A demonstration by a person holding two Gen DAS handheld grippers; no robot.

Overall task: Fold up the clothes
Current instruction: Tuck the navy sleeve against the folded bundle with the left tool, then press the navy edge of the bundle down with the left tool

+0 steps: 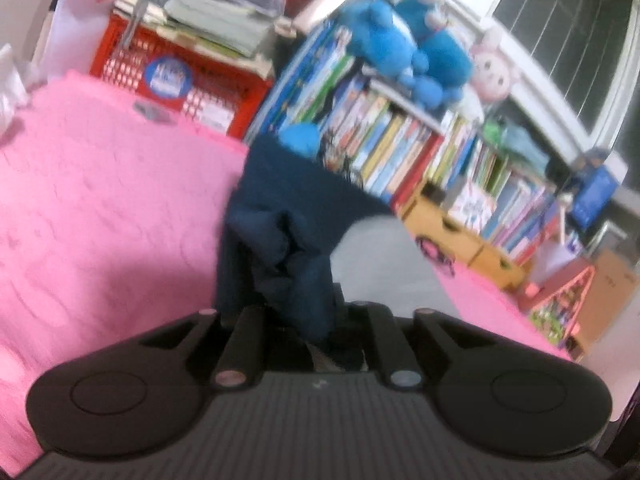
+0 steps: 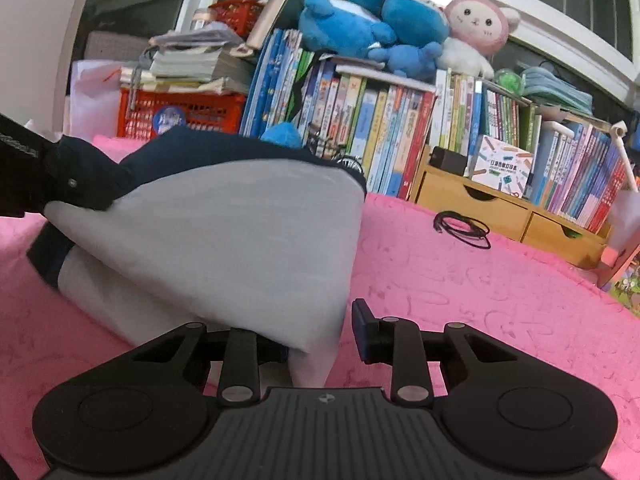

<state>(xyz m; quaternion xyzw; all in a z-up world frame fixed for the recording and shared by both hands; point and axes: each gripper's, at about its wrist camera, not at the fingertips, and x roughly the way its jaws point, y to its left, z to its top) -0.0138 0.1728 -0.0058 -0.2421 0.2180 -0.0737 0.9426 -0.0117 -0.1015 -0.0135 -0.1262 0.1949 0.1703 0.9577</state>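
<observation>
Item: grey-and-navy cloth garment. My left claw is pinching its navy sleeve, bunched between the fingers. My right claw is gripping its grey corner, fabric rising ahead-left over the pink textured bedspread.

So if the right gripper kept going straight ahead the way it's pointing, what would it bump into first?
Probably the light grey garment with navy trim: its lower fold already sits by the right gripper and its fingers. Beyond lies the pink textured cloth, then the row of colourful books, though depth is hard to judge.

Both tools matte black: left tool, right tool; ribbed grey base, round side discs, silver pivot pins.
</observation>
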